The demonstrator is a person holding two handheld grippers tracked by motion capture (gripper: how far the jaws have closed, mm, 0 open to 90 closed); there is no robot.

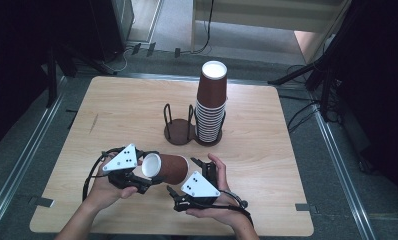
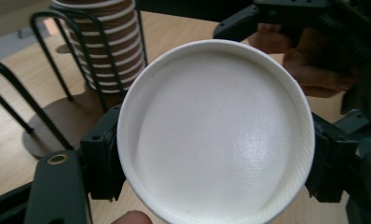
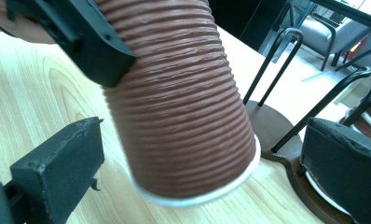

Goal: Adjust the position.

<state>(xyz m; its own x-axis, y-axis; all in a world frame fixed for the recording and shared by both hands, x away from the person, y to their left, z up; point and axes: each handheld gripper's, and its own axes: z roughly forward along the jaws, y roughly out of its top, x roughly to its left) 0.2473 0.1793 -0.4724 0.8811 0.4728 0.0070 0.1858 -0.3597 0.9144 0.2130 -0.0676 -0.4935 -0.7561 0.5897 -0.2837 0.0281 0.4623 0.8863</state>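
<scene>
Pale wooden tabletop [image 1: 267, 150] carries a cup holder [image 1: 179, 131]; left tool [image 1: 137, 172] clamps a brown cup [image 1: 169, 168], right tool [image 1: 184, 187] stands apart.

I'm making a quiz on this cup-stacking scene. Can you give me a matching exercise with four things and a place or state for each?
Things:
1. single brown cup
2. cup stack
3. left hand-held gripper
4. right hand-held gripper

Places or states:
A. jaws apart, on either side of the cup's ribbed wall without pressing it
B. upside down in the right half of the wire holder
C. clamped on the cup near its bottom end
D. lying sideways above the table, between both hands

Pairs: 1-D, 2-B, 3-C, 4-A
</scene>
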